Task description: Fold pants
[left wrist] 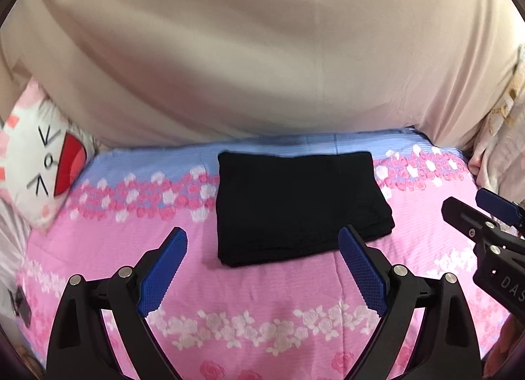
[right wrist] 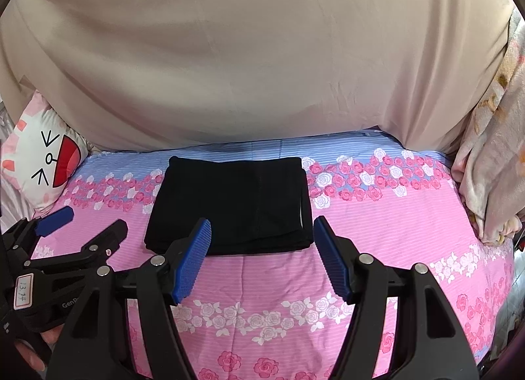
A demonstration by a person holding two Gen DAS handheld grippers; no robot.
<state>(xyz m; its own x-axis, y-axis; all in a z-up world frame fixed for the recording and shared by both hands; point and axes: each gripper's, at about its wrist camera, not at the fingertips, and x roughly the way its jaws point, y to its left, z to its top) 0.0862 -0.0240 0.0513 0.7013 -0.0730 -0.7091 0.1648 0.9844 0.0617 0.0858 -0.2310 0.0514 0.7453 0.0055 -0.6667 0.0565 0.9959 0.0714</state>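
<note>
Left hand-held gripper [left wrist: 262,242], right hand-held gripper [right wrist: 262,232] agape; pants [left wrist: 295,206] folded.

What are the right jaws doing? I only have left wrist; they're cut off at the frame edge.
Observer: The right gripper is open, jaws wide apart and empty, just short of the near edge of the folded black pants.
Operator: Anything on the pants' right side that I'm missing?
Observer: A thin pale strip shows along their right edge, between the layers.
Operator: Is the left unit marked?
Observer: Yes. There is a white label with a handwritten number on the body of the left gripper.
</note>
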